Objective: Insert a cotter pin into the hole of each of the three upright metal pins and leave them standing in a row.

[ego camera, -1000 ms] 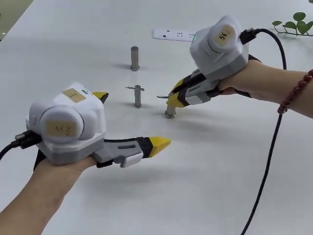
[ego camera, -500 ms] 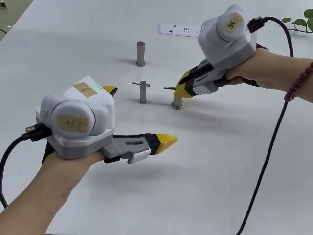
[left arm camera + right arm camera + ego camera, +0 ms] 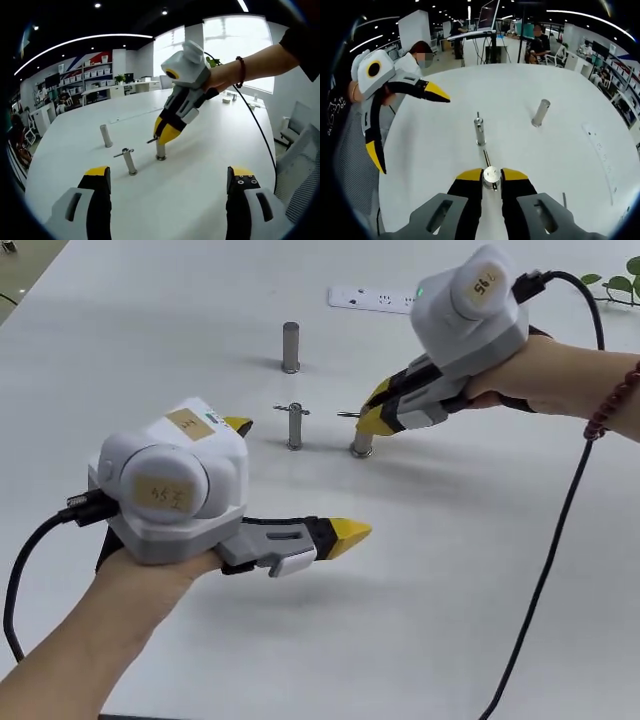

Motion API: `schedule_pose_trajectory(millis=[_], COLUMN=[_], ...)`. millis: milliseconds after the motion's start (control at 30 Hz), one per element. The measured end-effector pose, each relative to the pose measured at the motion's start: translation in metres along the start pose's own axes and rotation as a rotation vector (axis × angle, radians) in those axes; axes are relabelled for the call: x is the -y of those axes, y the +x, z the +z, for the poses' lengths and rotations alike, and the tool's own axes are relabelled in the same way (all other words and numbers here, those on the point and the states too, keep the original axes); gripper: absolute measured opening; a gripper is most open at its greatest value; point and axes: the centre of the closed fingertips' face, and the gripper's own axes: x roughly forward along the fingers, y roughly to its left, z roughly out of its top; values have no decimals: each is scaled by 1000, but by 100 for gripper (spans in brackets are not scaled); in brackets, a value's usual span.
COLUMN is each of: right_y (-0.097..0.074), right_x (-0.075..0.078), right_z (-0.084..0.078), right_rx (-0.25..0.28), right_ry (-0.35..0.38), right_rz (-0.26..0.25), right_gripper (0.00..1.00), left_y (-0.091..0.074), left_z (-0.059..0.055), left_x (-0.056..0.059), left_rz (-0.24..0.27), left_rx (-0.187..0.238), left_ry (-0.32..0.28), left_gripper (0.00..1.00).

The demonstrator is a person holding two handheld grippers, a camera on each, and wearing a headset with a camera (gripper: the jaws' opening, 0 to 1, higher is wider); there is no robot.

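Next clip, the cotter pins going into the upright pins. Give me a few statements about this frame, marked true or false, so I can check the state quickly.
1. The left gripper is open and holds nothing. True.
2. The middle metal pin carries a cotter pin through its hole. True.
3. The far metal pin also carries one. False: its top is bare.
4. The right gripper hovers over the power strip. False: it is at the near metal pin, jaws closed on a second cotter pin.
5. One metal pin lies on its side. False: all three stand upright.
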Motion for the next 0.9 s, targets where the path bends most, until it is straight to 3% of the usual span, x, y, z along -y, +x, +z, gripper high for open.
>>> schedule_pose_trajectory(millis=[467, 600, 800, 900], right_y=[2, 1, -6, -8], right_x=[-1, -2, -5, -7], right_z=[-5, -6, 4, 14], right_rx=[-18, -20, 31, 77], right_ry=[34, 50, 107, 176], right_rz=[-12, -18, -27, -30], right_gripper=[9, 14, 19, 23], left_y=[1, 1, 0, -1], left_z=[-1, -1, 1, 2], left_x=[-1, -1, -4, -4], left_rz=[1, 2, 12, 17], left_rx=[-1, -2, 8, 14], left_ry=[-11, -9, -16, -21], left_gripper=[95, 95, 96, 96])
